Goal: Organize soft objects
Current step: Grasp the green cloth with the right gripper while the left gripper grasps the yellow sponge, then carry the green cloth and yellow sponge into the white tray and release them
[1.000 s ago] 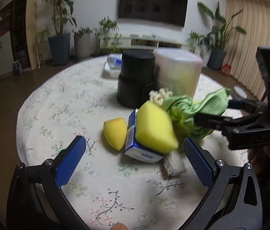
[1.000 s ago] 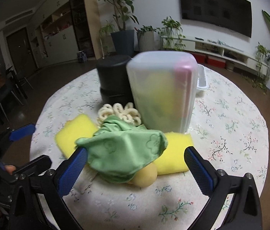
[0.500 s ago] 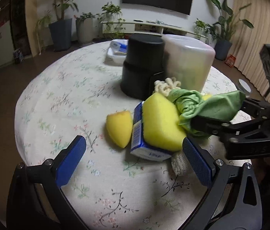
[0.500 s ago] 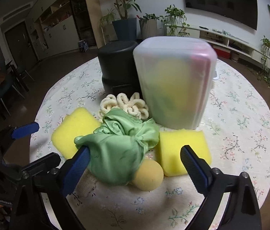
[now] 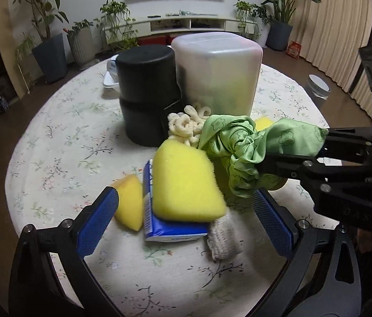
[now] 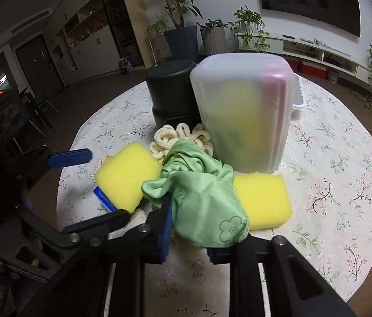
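A green flowered cloth (image 6: 201, 198) lies in a pile of soft things on the round table; it also shows in the left wrist view (image 5: 252, 145). My right gripper (image 6: 204, 235) is shut on the green cloth. A yellow sponge (image 5: 186, 182) rests on a blue-and-white tissue pack (image 5: 170, 229), between the blue pads of my open, empty left gripper (image 5: 183, 222). Another flat yellow sponge (image 6: 262, 200), a yellow wedge sponge (image 5: 129, 206), a cream chenille cloth (image 5: 186, 126) and a white knitted piece (image 5: 223, 237) lie around them.
A frosted plastic bin (image 6: 244, 116) holding soft items and a black round container (image 5: 146, 97) stand behind the pile. A white tray (image 5: 110, 76) sits at the table's far side. The floral tablecloth (image 5: 62, 137) covers the table; its edge curves close on all sides.
My right gripper has closed on the green cloth, which was between open jaws before. My left gripper has moved forward, so the yellow sponge and tissue pack sit between its pads.
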